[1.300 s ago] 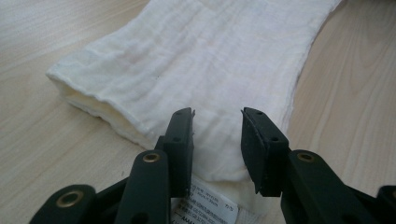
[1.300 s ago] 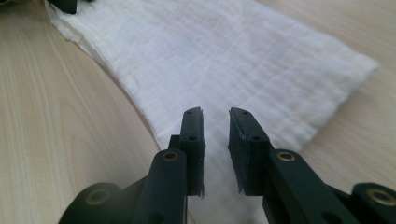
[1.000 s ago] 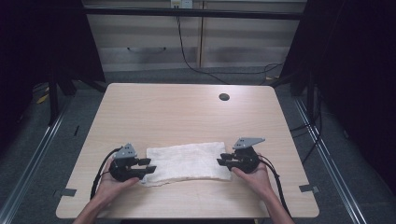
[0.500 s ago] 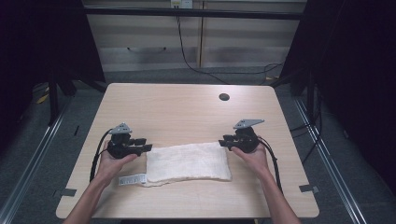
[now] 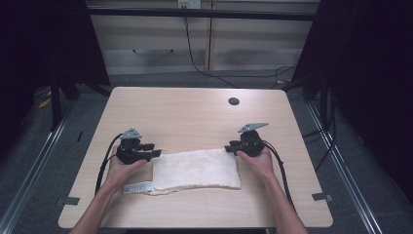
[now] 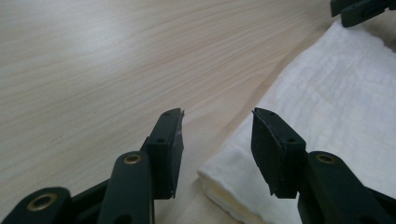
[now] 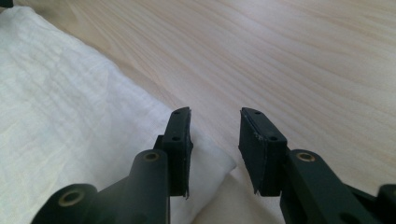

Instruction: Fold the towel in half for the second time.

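Note:
A folded white towel (image 5: 195, 169) lies flat near the table's front edge, with a white label strip (image 5: 138, 187) sticking out at its near left corner. My left gripper (image 5: 157, 153) sits at the towel's far left corner. Its jaws stand apart and have just been opening. In the left gripper view (image 6: 217, 116) the towel's corner (image 6: 336, 102) lies below them, untouched by the pads. My right gripper (image 5: 228, 147) is at the far right corner, also open and just opening. In the right gripper view (image 7: 215, 114) the towel's corner (image 7: 70, 107) lies under the left jaw, not pinched.
The light wooden table (image 5: 195, 112) has a dark round hole (image 5: 234, 101) at its far right. Cabinets (image 5: 160, 44) and a hanging cable stand behind it. Dark floor and rails run along both sides. A cable trails from each gripper toward the person.
Both hands moved away from the person, from the towel's sides to its far corners. Both pairs of jaws opened wider. The towel lies flatter, its label now exposed.

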Demonstrator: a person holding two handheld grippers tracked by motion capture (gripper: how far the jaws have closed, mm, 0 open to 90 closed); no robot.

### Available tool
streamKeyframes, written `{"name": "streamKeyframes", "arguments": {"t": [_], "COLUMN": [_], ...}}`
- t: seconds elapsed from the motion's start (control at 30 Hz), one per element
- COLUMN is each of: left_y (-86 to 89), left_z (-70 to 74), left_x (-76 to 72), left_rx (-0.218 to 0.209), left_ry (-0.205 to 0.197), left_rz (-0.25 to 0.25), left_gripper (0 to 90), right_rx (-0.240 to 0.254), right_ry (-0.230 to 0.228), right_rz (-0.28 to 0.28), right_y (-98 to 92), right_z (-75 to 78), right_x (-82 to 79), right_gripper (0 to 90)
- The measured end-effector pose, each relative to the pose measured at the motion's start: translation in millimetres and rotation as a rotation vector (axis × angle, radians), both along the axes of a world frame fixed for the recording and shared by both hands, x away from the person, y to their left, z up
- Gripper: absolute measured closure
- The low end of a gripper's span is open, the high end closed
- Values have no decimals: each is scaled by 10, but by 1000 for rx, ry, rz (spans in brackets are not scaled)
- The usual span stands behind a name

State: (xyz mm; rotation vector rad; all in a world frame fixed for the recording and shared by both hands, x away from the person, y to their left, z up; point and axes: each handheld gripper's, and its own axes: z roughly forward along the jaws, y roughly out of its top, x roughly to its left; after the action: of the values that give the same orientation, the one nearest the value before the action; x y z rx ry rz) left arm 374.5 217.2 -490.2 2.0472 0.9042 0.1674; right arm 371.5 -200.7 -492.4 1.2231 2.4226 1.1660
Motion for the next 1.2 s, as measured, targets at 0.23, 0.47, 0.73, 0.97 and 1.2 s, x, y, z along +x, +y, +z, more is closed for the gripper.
{"name": "streamKeyframes", "arguments": {"t": [0.23,0.47,0.73,0.97,1.2], "left_y": [-13,11,67,84,85], "left_z": [-66,-59,-61,-64,-66], "left_x": [23,27,35,40,45], "left_rx": [36,33,25,27,33], "left_ry": [31,22,29,32,35], "left_rz": [1,6,22,28,19], "left_gripper": [494,489,488,486,452], "right_rx": [-12,-23,-24,-39,-33], "right_ry": [23,25,33,40,21], "right_rz": [2,12,41,44,94], "right_y": [2,12,8,-33,-27], "right_z": [-83,-118,-88,-101,-120], "right_x": [67,87,80,37,-30], "right_gripper": [637,665,715,729,868]}}
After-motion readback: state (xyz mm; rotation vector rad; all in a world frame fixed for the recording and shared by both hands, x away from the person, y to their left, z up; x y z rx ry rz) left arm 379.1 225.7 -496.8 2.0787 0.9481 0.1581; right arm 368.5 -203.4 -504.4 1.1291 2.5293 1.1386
